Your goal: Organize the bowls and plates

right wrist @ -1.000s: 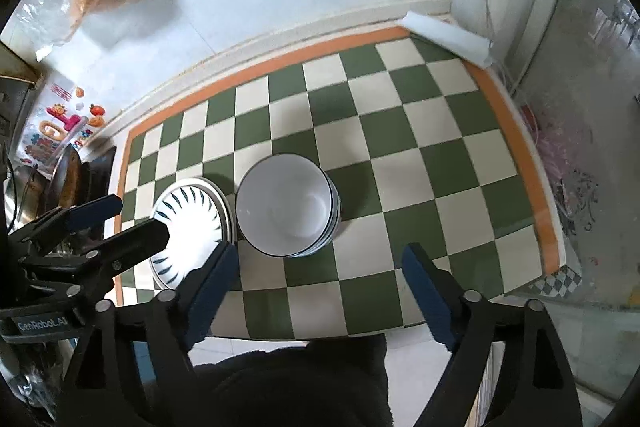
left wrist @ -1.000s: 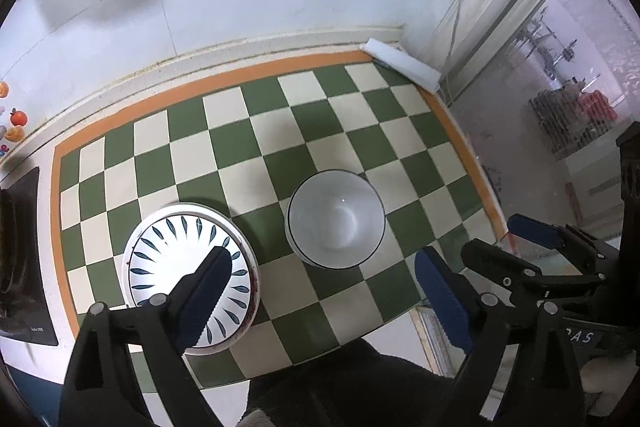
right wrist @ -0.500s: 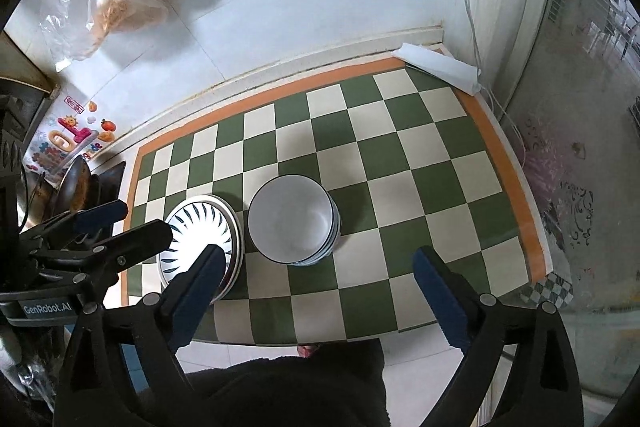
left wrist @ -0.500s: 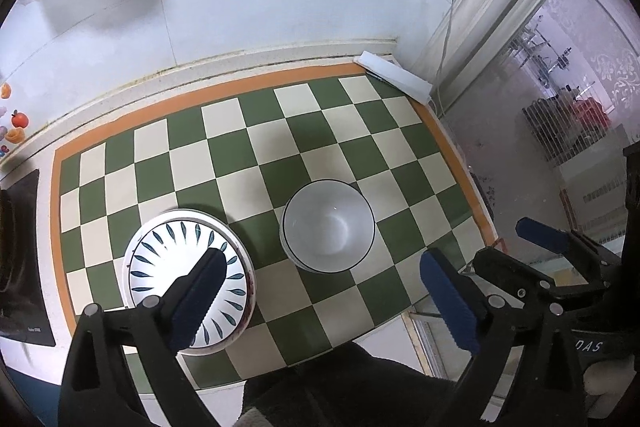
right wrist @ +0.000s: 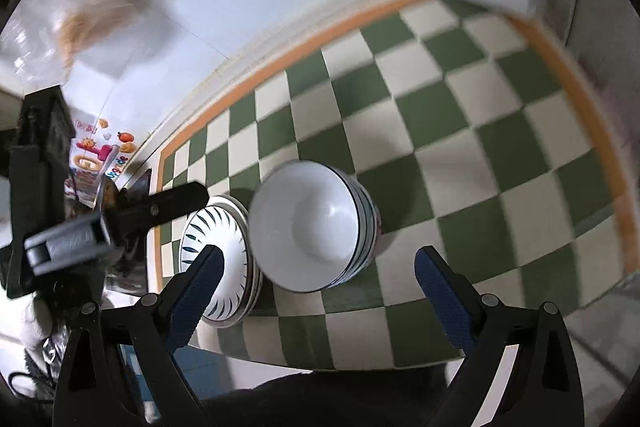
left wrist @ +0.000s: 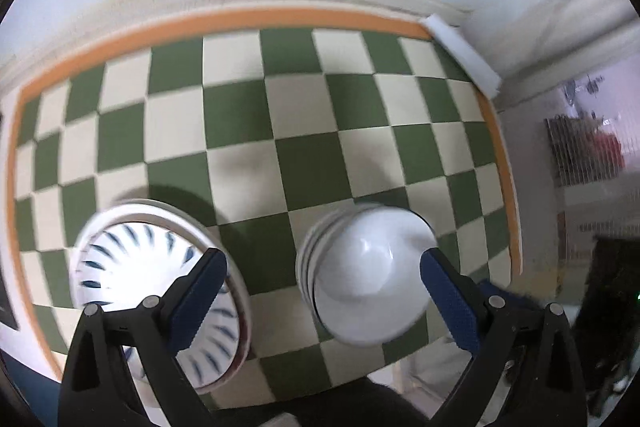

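1. in the left wrist view our left claw (left wrist: 322, 297) is spread wide and holds nothing; its fingers straddle the gap between the two stacks.
2. our right claw (right wrist: 316, 285) is likewise wide apart and empty, hanging over the near counter edge.
3. the stack of bowls (right wrist: 312, 231) sits at about 12 o'clock from the right claw, on the checkered mat (right wrist: 460, 131); the rims look nested evenly, though blur hides fine detail.
4. the stack of plates (right wrist: 218, 259) with blue leaf marks lies at 9 o'clock of the bowls, just beside them, possibly touching.
5. we judge the sorting nearly done: plates together, bowls together.
6. to finish well, we would nudge only at the rims, low and slow, since both stacks sit near the counter's front edge.
7. we would keep the claws from crossing; the left one shows at 9 o'clock in the right view.
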